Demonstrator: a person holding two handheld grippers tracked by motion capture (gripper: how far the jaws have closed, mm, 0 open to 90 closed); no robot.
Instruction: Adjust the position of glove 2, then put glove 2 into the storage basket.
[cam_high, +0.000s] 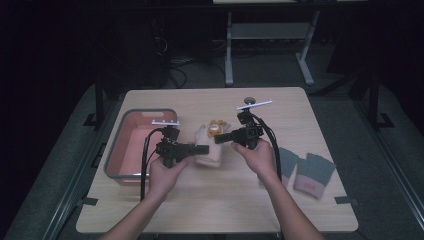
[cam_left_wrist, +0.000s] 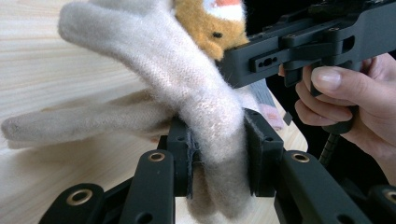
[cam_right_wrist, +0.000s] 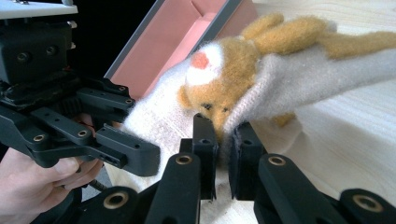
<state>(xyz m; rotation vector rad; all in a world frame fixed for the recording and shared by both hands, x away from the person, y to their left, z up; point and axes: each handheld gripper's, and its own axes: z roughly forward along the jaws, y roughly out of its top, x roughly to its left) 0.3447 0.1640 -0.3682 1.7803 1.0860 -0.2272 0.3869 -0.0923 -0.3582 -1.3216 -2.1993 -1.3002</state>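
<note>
Both claws clamp the cream glove (cam_high: 210, 150) w/ bear face, over the desk (cam_high: 215, 210) just beside the bin (cam_high: 116, 150): left claw (cam_left_wrist: 217, 154) pinches a finger, right claw (cam_right_wrist: 223, 140) the edge nr the bear, prob. to stretch it flat btw them.

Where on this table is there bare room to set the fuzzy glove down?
Bare wood runs along the light wooden table's near edge and its far strip. The grey-rimmed pink tray is open too. The middle is crowded: both tools clamp the cream fuzzy glove with an orange bear face; grey-and-pink gloves fill the right.
</note>
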